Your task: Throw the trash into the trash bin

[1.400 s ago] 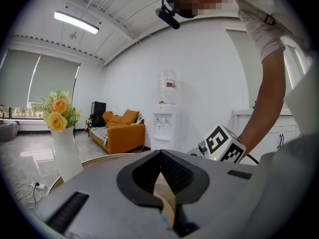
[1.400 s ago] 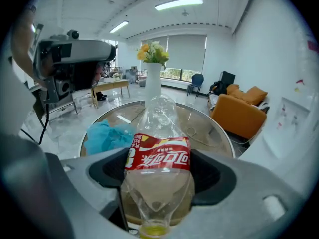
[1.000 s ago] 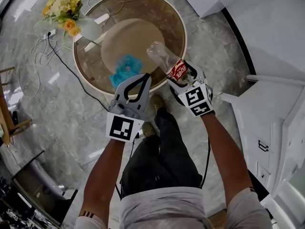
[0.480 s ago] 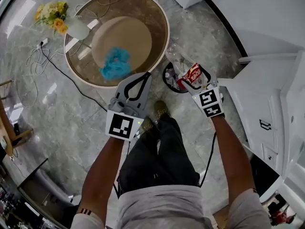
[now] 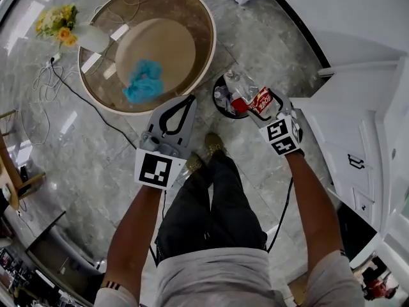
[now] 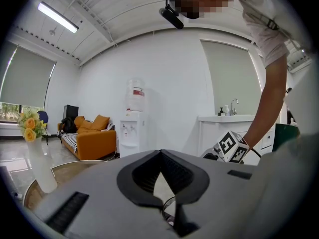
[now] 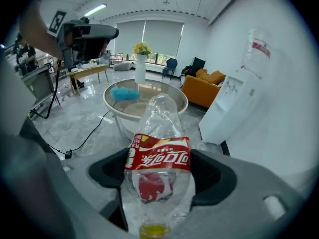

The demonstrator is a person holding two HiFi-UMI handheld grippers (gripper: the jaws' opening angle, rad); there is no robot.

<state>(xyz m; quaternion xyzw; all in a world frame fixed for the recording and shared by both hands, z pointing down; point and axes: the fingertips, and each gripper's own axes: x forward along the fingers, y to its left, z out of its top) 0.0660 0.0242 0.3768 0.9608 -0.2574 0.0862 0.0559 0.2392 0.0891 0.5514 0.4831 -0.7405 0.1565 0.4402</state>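
My right gripper (image 5: pixel 262 106) is shut on a clear plastic bottle (image 5: pixel 243 87) with a red label. In the head view the bottle hangs over the black round trash bin (image 5: pixel 216 101), which holds crumpled trash. In the right gripper view the bottle (image 7: pixel 159 156) stands between the dark pads (image 7: pixel 213 176), yellow cap toward the camera. My left gripper (image 5: pixel 188 99) is shut and empty, to the left of the bin, near the table's edge. Its tips (image 6: pixel 160 152) meet in the left gripper view. A blue crumpled thing (image 5: pixel 144 80) lies on the round glass table (image 5: pixel 206 48).
A vase of yellow flowers (image 5: pixel 59 27) stands at the table's far left, with cables (image 5: pixel 61 82) on the marble floor beside it. White cabinets (image 5: pixel 358 107) line the right side. The person's legs and shoes (image 5: pixel 214 147) are just below the bin. A water dispenser (image 7: pixel 234 103) stands by the wall.
My right gripper carried the bottle from over the table's edge to the right, and it now hangs over the bin. My left gripper drifted off the table toward the floor beside it.
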